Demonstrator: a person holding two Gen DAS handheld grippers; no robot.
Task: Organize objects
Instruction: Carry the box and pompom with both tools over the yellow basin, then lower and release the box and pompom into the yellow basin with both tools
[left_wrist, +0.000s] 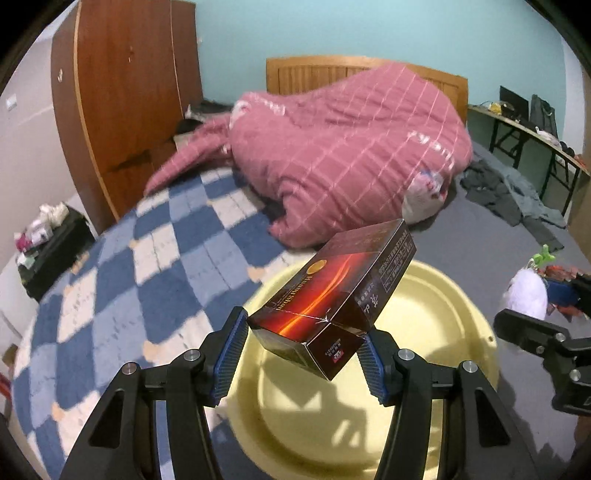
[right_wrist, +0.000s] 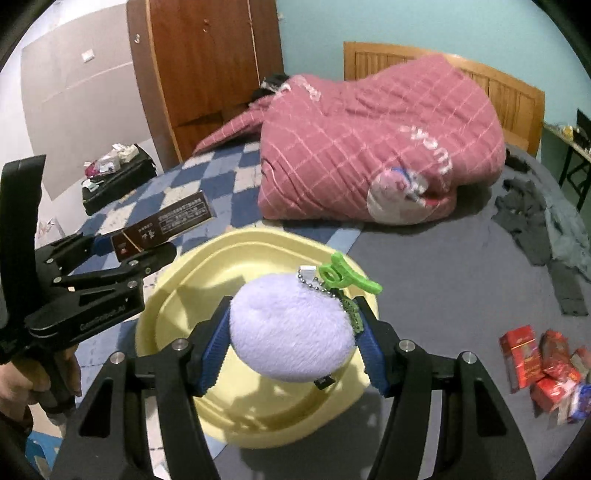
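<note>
Dark, orange-streaked box (left_wrist: 334, 299); fluffy lavender pompom (right_wrist: 291, 328).

The box (left_wrist: 332, 295) is glossy printed card; the basin (left_wrist: 443, 314) smooth pale-yellow plastic. The plush (right_wrist: 291, 328) is fuzzy lilac cloth on a metal bead chain (right_wrist: 325, 284). Far wardrobe (left_wrist: 122, 92): polished wood.

"Huang Shan" on dark box (left_wrist: 332, 291), "GenRobot.AI" on left hand-held gripper (right_wrist: 142, 245)
</note>
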